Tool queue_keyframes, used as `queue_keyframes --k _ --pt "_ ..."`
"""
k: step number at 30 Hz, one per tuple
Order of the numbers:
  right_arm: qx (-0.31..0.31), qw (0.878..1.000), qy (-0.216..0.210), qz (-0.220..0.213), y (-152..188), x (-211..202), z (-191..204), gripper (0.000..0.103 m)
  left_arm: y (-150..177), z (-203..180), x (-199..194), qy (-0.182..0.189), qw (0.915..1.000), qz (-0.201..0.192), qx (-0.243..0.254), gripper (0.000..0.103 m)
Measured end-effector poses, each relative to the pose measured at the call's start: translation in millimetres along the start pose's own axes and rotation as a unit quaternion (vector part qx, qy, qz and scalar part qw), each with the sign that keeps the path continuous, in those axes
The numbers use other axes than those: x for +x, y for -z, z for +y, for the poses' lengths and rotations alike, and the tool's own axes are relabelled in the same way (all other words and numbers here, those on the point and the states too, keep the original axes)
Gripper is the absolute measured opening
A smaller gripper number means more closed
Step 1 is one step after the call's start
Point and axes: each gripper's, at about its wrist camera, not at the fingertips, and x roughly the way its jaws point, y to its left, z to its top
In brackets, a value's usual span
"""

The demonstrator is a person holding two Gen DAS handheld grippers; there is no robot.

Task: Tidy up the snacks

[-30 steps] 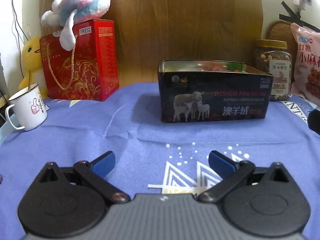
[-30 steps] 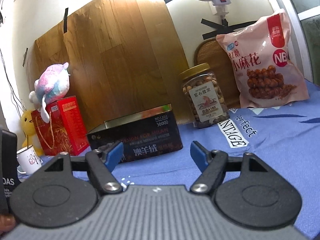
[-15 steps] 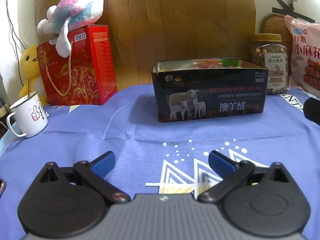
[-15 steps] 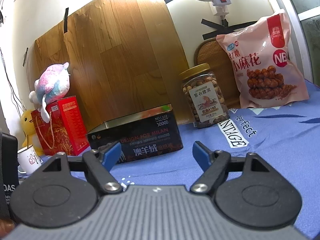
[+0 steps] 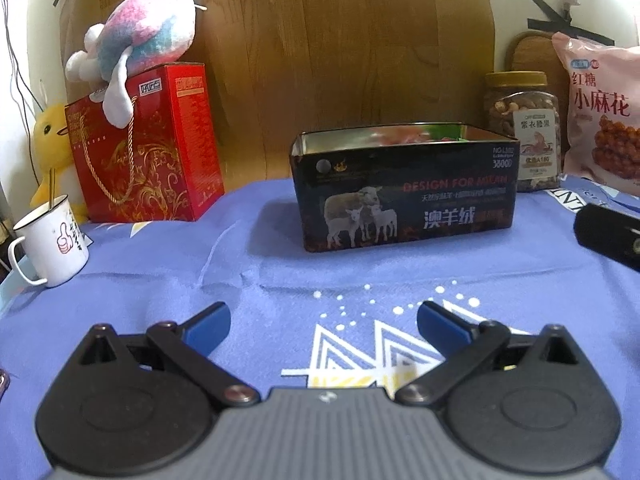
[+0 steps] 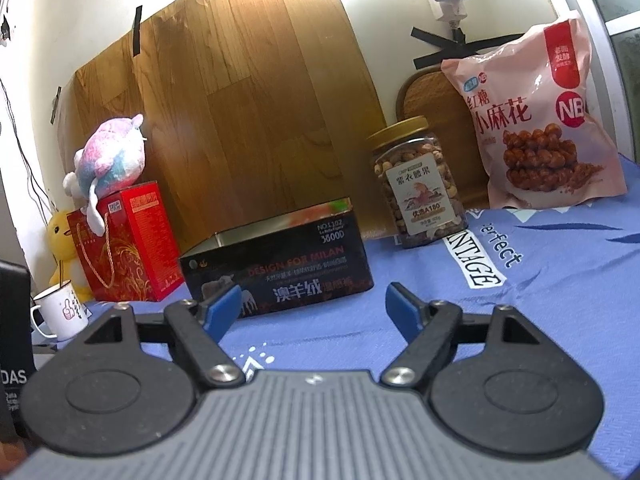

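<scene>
On the blue-clothed counter [image 5: 168, 292], both of my grippers hover with fingers spread wide and nothing between them: the left gripper [image 5: 324, 322] faces the open black tin [image 5: 404, 192], the right gripper [image 6: 314, 306], its fingers having just eased apart to full width, points toward the back wall. Something reddish already lies inside the tin, too blurred to name. The cashew jar [image 6: 418, 188] stands upright just beside the tin's far right corner, with the pink bag of fried dough twists [image 6: 540, 120] leaning against the wall near it. I judge the sorting partway done; next calls for reaching forward and squaring my right fingers around the jar
</scene>
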Motion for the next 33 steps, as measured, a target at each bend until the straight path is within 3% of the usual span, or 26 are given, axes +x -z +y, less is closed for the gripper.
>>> queue_keyframes --k 33 --pt "-0.002 1.0 -0.004 0.004 0.2 0.0 -0.9 0.081 0.1 -0.3 -1.8 0.001 1.0 -0.002 0.002 0.103"
